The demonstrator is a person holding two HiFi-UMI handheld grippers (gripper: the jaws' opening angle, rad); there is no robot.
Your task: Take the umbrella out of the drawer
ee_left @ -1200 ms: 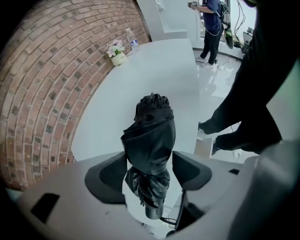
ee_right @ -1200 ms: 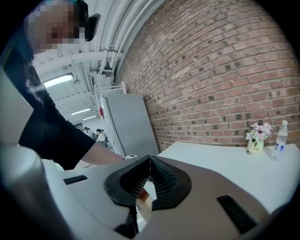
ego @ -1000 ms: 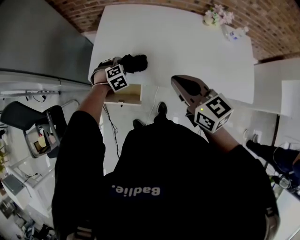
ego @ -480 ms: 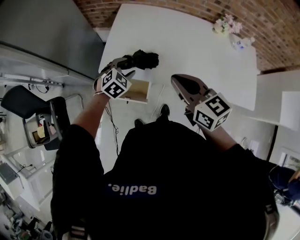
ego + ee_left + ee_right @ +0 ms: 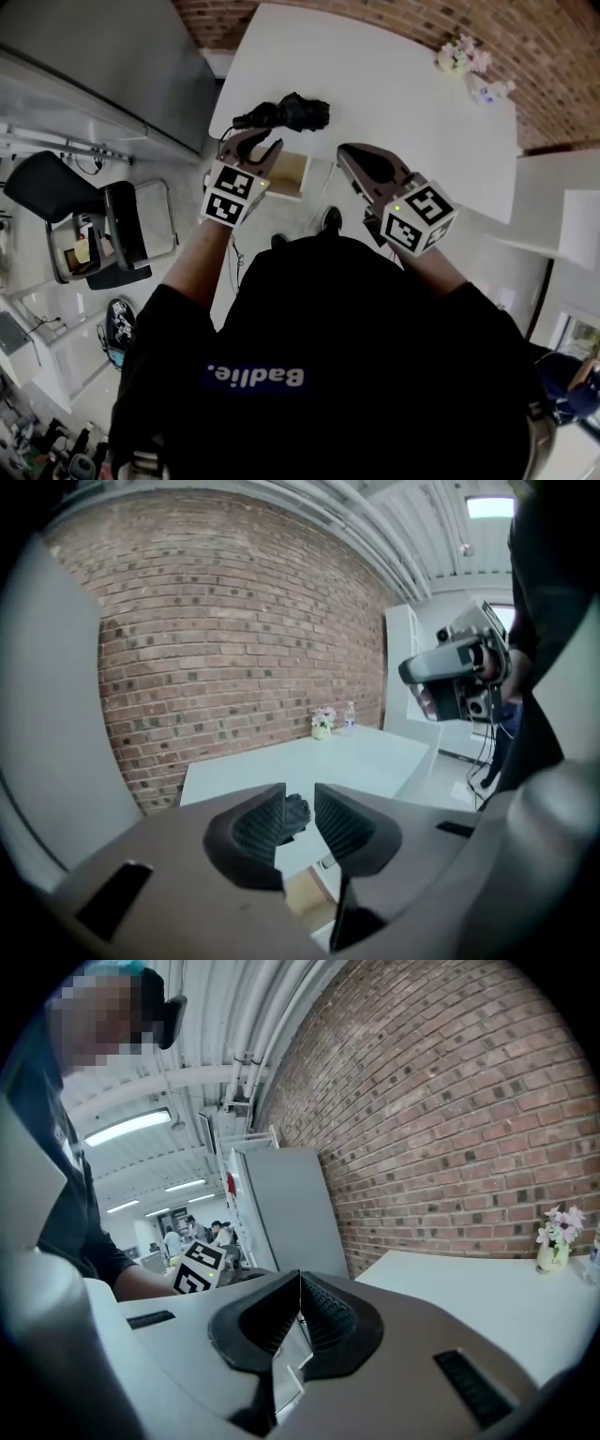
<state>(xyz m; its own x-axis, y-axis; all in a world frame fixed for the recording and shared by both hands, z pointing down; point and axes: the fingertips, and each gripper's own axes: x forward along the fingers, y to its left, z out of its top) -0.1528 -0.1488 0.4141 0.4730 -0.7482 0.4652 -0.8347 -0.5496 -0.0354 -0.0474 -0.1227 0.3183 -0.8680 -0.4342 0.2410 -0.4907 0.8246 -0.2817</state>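
The black folded umbrella (image 5: 286, 112) lies on the white table (image 5: 394, 103) near its front left edge. Just under that edge a wooden drawer (image 5: 289, 173) stands pulled out. My left gripper (image 5: 251, 148) hangs apart from the umbrella, in front of it and above the drawer. Its jaws are closing with a narrow gap and nothing between them. In the left gripper view the umbrella (image 5: 295, 813) shows beyond the gripper (image 5: 300, 822). My right gripper (image 5: 352, 164) is held at the table's front edge, to the right of the drawer. It is shut and empty (image 5: 300, 1312).
A small vase of flowers (image 5: 453, 54) and a bottle (image 5: 489, 91) stand at the table's far right corner. A grey cabinet (image 5: 103, 66) stands to the left, and a black chair (image 5: 122, 234) sits on the floor at the left. A brick wall (image 5: 553, 56) runs behind the table.
The left gripper has let go of the umbrella, drawn back from it and rolled, and its jaws have narrowed. The umbrella stays lying on the table. The right gripper has shifted slightly.
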